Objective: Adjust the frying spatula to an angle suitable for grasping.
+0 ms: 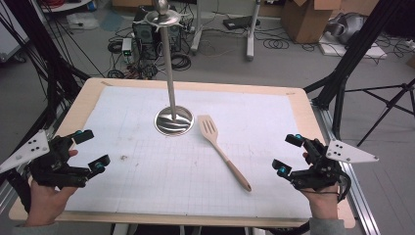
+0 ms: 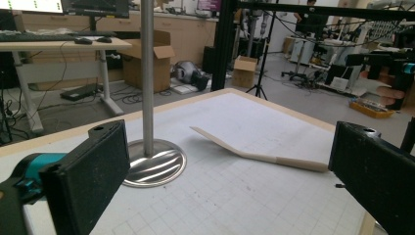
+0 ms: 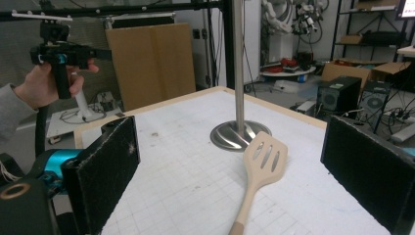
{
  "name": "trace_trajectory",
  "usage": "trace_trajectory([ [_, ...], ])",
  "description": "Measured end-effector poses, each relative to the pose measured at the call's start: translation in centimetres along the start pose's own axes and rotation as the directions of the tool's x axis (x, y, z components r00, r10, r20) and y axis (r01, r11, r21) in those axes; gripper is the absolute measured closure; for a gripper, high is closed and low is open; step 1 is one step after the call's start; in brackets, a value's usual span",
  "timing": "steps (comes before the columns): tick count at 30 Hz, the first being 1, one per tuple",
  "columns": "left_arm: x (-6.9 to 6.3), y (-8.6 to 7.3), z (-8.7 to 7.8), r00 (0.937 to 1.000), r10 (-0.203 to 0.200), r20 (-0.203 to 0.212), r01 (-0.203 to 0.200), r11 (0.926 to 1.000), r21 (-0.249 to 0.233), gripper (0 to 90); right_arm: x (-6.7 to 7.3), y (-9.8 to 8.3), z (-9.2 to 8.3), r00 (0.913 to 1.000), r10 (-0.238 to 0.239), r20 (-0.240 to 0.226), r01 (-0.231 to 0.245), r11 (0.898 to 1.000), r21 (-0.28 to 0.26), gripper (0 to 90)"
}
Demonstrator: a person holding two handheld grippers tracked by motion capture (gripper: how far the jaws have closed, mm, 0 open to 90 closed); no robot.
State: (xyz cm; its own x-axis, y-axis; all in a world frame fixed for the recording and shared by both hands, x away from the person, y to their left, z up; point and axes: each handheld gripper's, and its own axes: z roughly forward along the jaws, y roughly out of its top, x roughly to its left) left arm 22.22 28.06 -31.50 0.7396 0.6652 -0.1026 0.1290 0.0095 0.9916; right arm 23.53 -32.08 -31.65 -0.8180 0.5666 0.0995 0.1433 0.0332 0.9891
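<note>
from the high view i see my left gripper and right gripper hovering at the table's near corners, jaws spread wide and empty, while the wooden spatula lies flat on the gridded sheet just right of the metal stand. in the left gripper view the spatula rests beyond my parted, empty jaws, beside the stand's base. in the right gripper view the slotted spatula lies between my wide-open jaws, untouched.
</note>
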Motion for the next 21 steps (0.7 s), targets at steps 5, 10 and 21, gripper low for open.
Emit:
trace_trajectory([
  [5, -0.1, -0.1, -0.2, 1.0, 0.001, -0.005, -0.001, 1.0, 0.0, 2.1, 0.0, -0.1, 0.3, 1.0, 0.006, 0.004, -0.006, 1.0, 0.005, 6.2],
  [10, 0.0, -0.5, -0.1, 0.9999, -0.003, -0.011, 0.003, 0.9999, 0.015, 2.1, -0.1, -0.3, 1.3, 0.9999, 0.009, 0.011, -0.009, 1.0, 0.028, 6.2],
  [21, 0.6, -1.1, -0.2, 0.9993, -0.024, -0.029, 0.024, 0.9995, 0.022, 2.1, -0.2, -1.1, 3.9, 0.9998, 0.005, 0.021, -0.007, 0.994, 0.105, 6.3],
])
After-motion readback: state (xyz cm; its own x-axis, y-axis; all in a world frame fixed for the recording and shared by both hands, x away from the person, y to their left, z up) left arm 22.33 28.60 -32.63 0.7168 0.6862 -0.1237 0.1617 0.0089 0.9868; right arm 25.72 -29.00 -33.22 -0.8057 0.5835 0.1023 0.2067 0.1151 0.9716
